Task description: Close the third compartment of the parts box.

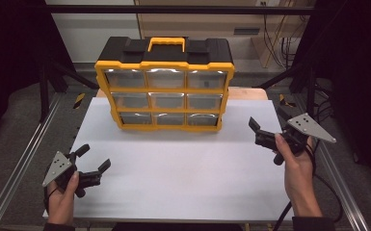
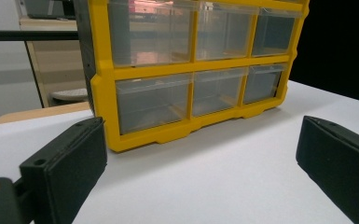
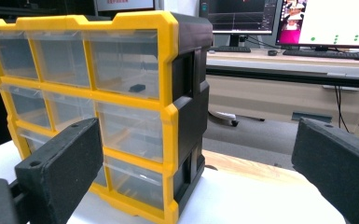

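Drawer cabinet (image 1: 164, 91) upright, table (image 1: 183, 173) rear centre.

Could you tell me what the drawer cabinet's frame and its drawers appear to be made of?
The cabinet frame looks like moulded hard plastic, yellow in front and black behind, with a smooth, slightly glossy finish and rounded moulded edges. The drawers seem to be clear plastic: you can see through them, and their fronts catch reflections.
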{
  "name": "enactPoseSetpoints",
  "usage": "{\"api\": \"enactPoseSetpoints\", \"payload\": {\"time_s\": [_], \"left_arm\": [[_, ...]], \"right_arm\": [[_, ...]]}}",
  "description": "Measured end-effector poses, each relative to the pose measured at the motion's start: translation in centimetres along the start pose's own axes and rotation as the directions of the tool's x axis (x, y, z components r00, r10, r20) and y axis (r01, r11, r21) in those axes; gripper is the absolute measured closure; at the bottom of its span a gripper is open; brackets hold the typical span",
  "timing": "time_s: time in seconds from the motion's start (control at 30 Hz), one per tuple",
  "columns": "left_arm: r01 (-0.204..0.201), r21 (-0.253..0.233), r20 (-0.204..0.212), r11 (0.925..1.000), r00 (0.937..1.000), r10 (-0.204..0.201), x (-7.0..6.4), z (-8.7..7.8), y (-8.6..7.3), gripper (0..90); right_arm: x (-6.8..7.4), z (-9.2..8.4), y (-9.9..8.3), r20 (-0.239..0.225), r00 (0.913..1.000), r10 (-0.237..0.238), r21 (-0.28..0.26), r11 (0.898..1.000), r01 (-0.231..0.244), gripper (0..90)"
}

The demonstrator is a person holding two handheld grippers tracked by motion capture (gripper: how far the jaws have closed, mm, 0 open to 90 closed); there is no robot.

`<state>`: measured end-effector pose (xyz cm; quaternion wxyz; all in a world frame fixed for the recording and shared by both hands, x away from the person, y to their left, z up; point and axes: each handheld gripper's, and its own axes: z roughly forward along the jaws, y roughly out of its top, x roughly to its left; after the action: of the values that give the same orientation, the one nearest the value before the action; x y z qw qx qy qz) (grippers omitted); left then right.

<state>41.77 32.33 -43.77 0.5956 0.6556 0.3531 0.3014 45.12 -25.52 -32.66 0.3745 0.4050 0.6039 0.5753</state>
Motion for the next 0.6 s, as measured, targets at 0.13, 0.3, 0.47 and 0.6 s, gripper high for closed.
{"api": "enactPoseSetpoints", "payload": {"time_s": [0.13,0.3,0.47,0.6], "left_arm": [[-0.004,0.004,0.001,1.0000,1.0000,0.004,0.0,0.0,0.0,1.6],[-0.003,0.005,0.001,1.0000,1.0000,0.003,0.0,0.0,-0.1,1.6],[-0.012,0.011,0.001,0.9999,0.9999,0.011,-0.1,0.1,-0.1,1.6],[-0.011,0.013,0.000,0.9999,0.9999,0.011,0.0,0.1,-0.1,1.6]], "right_arm": [[-0.1,-0.2,-0.5,0.001,1.0000,0.002,0.004,1.000,-0.002,2.3],[-0.2,-0.4,-1.1,0.003,1.0000,0.006,0.008,1.000,-0.006,2.4],[-0.3,-0.5,-1.8,0.007,0.9999,0.013,0.017,1.000,-0.013,2.5],[-0.4,-0.7,-2.3,0.007,0.9999,0.008,0.021,1.000,-0.008,2.5]]}}
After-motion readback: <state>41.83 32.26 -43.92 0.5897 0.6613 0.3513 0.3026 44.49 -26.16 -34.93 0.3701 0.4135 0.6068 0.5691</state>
